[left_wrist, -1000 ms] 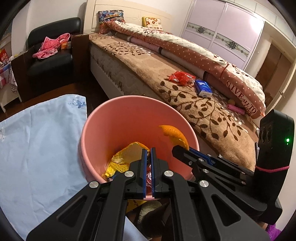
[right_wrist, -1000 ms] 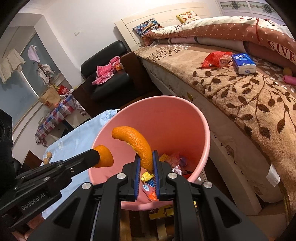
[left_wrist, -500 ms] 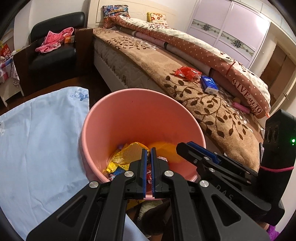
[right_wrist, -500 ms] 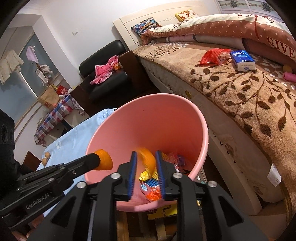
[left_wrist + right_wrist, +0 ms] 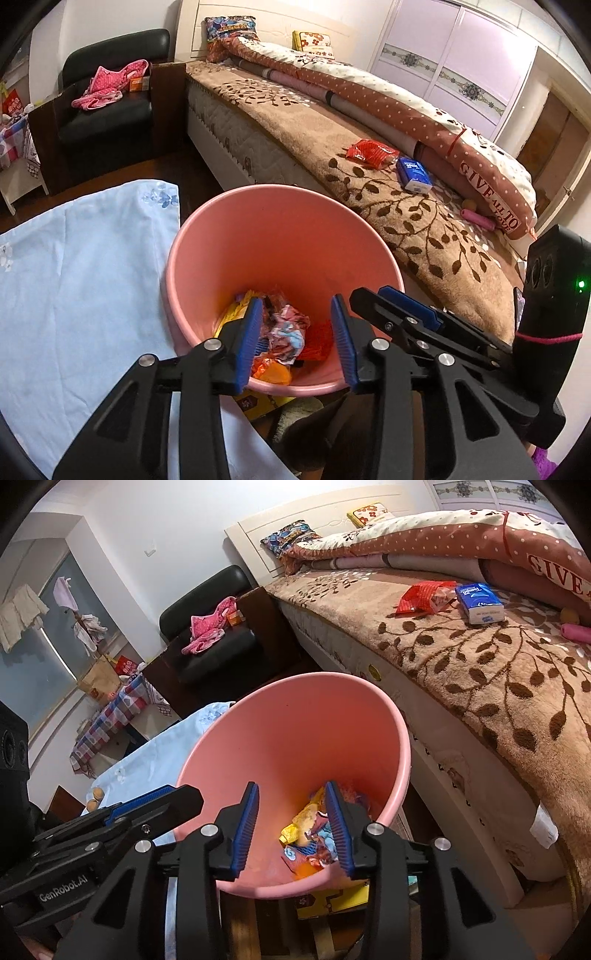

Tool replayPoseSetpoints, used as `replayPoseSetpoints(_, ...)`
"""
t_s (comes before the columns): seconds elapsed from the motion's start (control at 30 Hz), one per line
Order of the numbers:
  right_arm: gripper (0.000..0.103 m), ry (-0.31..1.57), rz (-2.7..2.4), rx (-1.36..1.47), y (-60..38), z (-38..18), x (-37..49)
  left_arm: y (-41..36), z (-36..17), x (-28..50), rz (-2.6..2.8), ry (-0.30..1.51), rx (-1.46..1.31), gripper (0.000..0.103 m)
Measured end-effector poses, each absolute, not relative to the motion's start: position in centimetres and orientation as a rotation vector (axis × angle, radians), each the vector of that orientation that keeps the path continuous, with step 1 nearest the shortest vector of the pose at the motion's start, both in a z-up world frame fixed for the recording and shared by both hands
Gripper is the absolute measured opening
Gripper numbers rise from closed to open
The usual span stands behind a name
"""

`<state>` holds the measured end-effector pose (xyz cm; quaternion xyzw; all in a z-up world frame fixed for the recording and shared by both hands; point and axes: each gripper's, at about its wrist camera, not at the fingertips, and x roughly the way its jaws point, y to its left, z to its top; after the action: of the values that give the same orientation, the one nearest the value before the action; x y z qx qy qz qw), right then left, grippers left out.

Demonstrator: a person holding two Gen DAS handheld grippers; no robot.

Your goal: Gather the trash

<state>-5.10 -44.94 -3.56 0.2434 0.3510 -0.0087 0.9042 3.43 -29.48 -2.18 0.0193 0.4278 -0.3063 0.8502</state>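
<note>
Wrappers (image 5: pixel 284 328) and orange peel (image 5: pixel 275 374) fill the pink bucket (image 5: pixel 207 236); its bottom is half hidden by both tongs, left (image 5: pixel 297 332) and right (image 5: pixel 291 825), just released, empty.

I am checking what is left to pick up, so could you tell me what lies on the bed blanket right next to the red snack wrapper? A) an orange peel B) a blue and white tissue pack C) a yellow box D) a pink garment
B: the blue and white tissue pack lies on the brown leaf-pattern blanket just beside the red snack wrapper.
</note>
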Motion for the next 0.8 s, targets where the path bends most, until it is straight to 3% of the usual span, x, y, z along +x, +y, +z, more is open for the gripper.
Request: replayPoseSetpoints(0.8,0.050,0.670,-0.007,0.470,-44.0,-2.4,-7.3,-27.4,-0.7,2.3,-0.523,0.839,0.059,0.039)
